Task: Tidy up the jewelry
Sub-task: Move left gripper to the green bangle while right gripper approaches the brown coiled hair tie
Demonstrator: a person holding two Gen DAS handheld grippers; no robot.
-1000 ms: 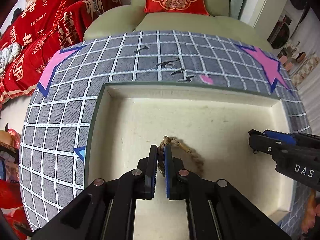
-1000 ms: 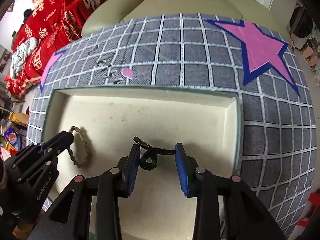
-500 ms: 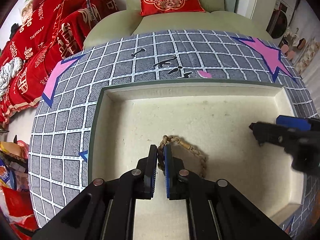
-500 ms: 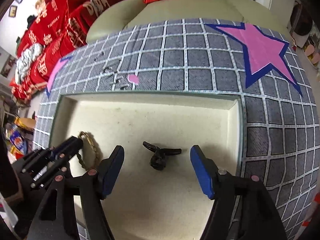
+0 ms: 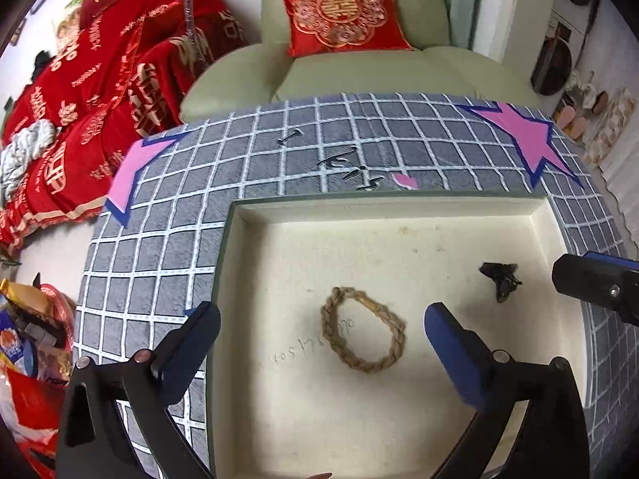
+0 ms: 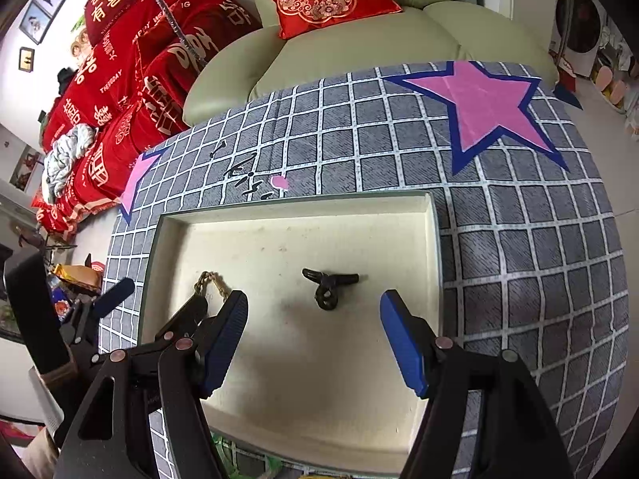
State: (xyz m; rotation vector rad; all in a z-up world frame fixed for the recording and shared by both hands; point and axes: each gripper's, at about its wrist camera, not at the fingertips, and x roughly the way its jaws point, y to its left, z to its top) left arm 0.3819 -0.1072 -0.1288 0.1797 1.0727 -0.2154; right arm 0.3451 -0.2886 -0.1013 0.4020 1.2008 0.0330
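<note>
Jewelry now lies loose in the shallow cream tray (image 5: 247, 263): a braided rope bracelet (image 5: 361, 331) toward the left and a small dark knotted piece (image 6: 328, 285) to its right, the two well apart on the tray floor. I cannot tell for sure what the dark piece is; it looks like a cord ring with a bar or clasp across it.

A second ago the left gripper (image 5: 321, 341) was pinched tight on the bracelet's braid. Its jaws are swinging open at this moment, already spread wide, and the bracelet rests flat between and below them with nothing pressing on it. The right gripper (image 6: 313, 333) had let its piece go slightly sooner; its blue pads (image 6: 403, 349) stand well parted, and the dark piece sits beyond them untouched. Both tools also look a little farther from the tray floor than they did, more of the tray and of the grey checked cloth (image 6: 519, 247) with pink stars showing around them.

To my eye this means both items have been delivered and released, so this placing step is done. Neither piece overhangs the rim or touches the other. If more jewelry remains outside the tray, I see none on the cloth, so the task seems near its end.
</note>
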